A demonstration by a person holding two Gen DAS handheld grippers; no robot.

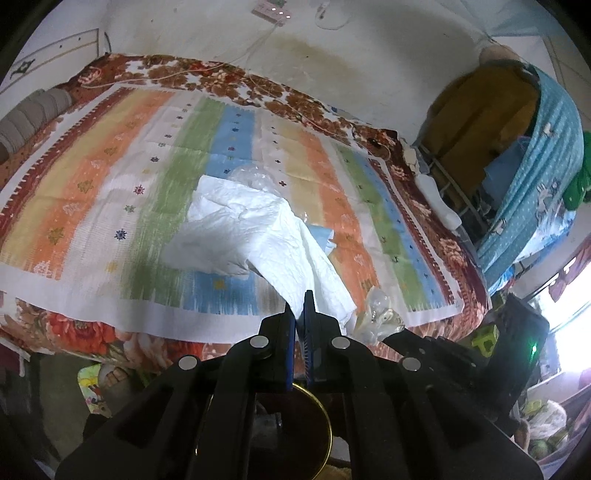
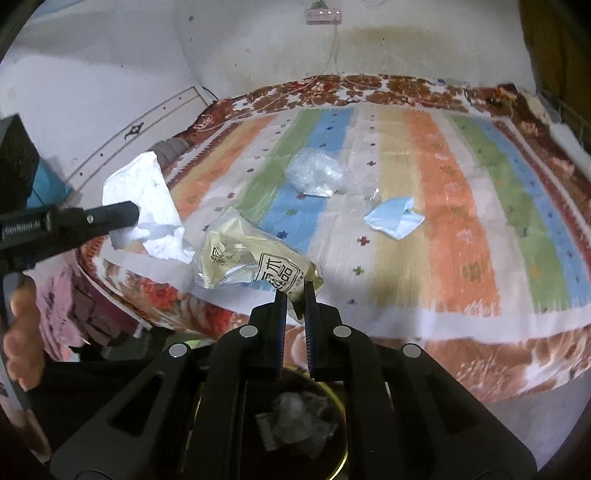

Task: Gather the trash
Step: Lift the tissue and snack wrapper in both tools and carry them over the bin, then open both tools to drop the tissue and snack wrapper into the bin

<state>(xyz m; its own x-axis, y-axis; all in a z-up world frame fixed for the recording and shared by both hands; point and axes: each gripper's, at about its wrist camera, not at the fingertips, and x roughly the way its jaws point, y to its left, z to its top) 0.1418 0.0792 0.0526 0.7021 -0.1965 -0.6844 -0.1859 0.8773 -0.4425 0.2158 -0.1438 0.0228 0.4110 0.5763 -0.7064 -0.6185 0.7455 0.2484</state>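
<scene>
My left gripper point(image 1: 300, 304) is shut on a large crumpled white paper point(image 1: 255, 232) and holds it over the striped bed cover; it also shows in the right wrist view point(image 2: 147, 206), where the left gripper point(image 2: 125, 214) reaches in from the left. My right gripper point(image 2: 294, 293) is shut on a cream plastic food wrapper point(image 2: 251, 264), which also shows in the left wrist view point(image 1: 376, 314). A clear plastic bag point(image 2: 317, 173) and a blue face mask point(image 2: 395, 218) lie on the bed. A dark bin with a gold rim point(image 2: 341, 417) sits below both grippers with trash inside.
The bed point(image 2: 443, 229) has a striped cover over a floral blanket. A white wall with a power strip point(image 2: 322, 14) stands behind it. A rack draped in blue cloth point(image 1: 546, 177) stands to the right of the bed. A bare foot point(image 2: 22, 332) shows at the left.
</scene>
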